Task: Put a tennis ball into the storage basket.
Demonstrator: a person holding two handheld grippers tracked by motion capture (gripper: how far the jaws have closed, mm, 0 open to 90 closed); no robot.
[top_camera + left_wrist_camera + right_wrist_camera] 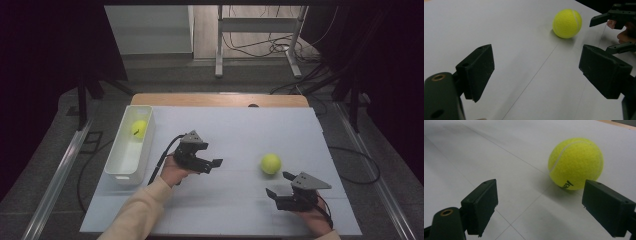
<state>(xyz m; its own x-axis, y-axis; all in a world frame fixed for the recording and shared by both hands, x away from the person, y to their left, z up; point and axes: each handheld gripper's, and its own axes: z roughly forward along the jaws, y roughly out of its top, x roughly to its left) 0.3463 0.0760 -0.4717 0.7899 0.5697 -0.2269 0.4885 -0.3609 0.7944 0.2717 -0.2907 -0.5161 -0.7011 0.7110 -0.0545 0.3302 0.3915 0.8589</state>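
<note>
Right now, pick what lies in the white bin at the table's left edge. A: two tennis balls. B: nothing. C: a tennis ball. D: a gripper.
C: in the high view one yellow tennis ball lies at the far end of the white bin, apart from the loose ball on the table.

You have two fuzzy yellow tennis balls: one tennis ball on the counter [270, 163] between your hands, one tennis ball in the bin [139, 128]. You have one white rectangular plastic bin [119, 167], at the left of one white-topped counter [240, 130]. You hold two black two-jaw grippers, the left gripper [216, 163] and the right gripper [280, 184], each with its jaws apart
</note>
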